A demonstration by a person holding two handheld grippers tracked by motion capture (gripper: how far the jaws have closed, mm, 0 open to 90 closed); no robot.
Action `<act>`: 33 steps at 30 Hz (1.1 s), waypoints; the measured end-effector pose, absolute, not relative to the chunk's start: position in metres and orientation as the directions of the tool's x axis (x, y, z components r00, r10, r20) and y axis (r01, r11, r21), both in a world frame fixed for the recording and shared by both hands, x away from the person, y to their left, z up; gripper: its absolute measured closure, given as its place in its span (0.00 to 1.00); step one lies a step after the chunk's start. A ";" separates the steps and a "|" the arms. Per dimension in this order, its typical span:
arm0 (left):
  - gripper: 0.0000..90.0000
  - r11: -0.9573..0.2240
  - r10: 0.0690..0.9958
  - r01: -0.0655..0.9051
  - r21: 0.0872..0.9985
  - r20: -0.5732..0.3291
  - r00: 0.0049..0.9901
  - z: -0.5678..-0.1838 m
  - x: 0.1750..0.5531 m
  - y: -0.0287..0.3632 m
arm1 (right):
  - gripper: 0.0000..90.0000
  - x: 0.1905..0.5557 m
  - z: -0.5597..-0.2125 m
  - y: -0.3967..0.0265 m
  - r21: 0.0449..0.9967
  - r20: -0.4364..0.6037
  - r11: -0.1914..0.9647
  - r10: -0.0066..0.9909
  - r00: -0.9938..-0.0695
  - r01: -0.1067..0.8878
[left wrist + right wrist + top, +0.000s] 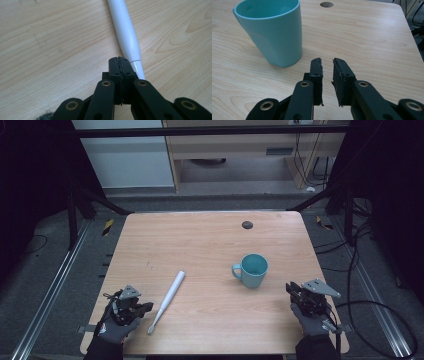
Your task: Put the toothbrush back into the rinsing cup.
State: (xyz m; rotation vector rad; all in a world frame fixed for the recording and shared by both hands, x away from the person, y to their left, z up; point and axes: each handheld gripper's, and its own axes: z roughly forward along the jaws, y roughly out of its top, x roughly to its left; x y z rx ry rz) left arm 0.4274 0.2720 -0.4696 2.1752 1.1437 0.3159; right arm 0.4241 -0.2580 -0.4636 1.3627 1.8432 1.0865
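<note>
The wooden worktop is seen from above, with a small dark round fitting set in it near the far edge. Right of centre a teal mug stands upright, handle turned to the left; its inside is seen bare, nothing is held in it. Left of it, well apart, a white toothbrush lies flat on the wood at a slant, its thick handle end pointing away and its brush end towards the near edge.

At the near left the left gripper is held low just beside the toothbrush's thin neck. In its own view the jaws are pressed together with nothing between them, and the white handle passes just beside their tips, perhaps touching. At the near right the right gripper is held near the mug but apart from it; its jaws are drawn nearly together, a narrow gap left at the tips, nothing gripped.

The step in hand is judged to be the approach to the toothbrush. For the next move the left jaws would have to be parted and set astride the handle before anything can be lifted, probably towards the mug.
</note>
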 end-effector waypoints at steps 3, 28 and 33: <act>1.00 -0.412 0.798 0.647 0.641 -0.089 0.596 -0.471 0.427 0.269 | 0.85 0.424 -0.464 -0.259 0.874 0.007 0.136 0.956 -0.292 0.467; 1.00 -0.458 0.751 0.638 0.619 -0.115 0.650 -0.478 0.424 0.245 | 0.72 0.427 -0.468 -0.256 0.866 0.019 0.144 0.947 -0.321 0.479; 1.00 -0.461 0.745 0.637 0.618 -0.121 0.657 -0.480 0.424 0.239 | 0.70 0.428 -0.468 -0.256 0.862 0.021 0.147 0.946 -0.323 0.486</act>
